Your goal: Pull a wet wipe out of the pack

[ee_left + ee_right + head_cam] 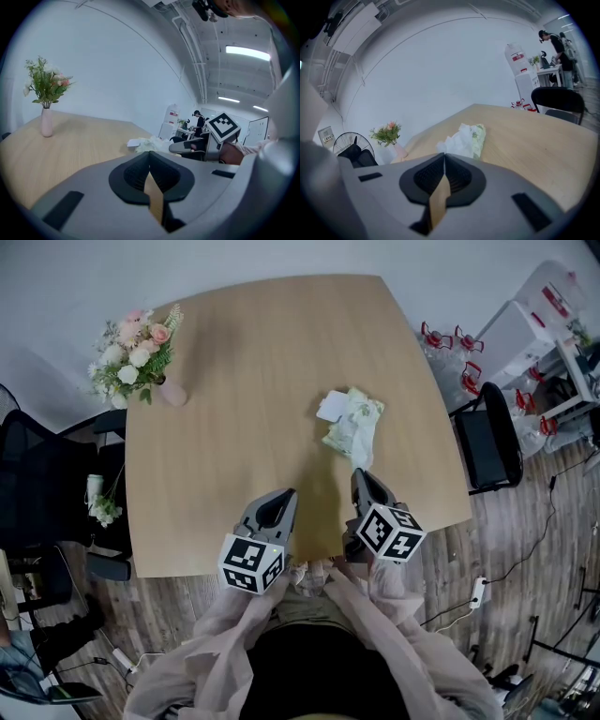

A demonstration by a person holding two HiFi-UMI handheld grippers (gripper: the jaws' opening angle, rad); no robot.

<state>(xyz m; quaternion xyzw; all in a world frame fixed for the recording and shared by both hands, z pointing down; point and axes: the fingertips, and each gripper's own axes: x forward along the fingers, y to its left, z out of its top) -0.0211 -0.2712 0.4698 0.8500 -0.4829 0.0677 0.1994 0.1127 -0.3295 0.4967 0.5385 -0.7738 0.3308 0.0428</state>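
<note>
Pack [356, 427] print too small to read; it lies just ahead of your right gripper [360, 476], farther from your left gripper [284, 495]; both jaws closed, empty.

The light tan wood-grain tabletop [244, 381] carries a soft pale-green wet wipe pack with a floral print [358, 427], with a white sheet [331, 407] at its far left end. At the far left corner, a small pink vase [172, 393] holds pink and white flowers with green leaves [133, 348]. The grey left gripper [286, 493] and grey right gripper [359, 474] have black ribbed pads [136, 173] and cubes [251, 563] patterned with black-and-white squares. Right of the table, a black chair [489, 442] stands on a brown plank floor [525, 549].
</note>
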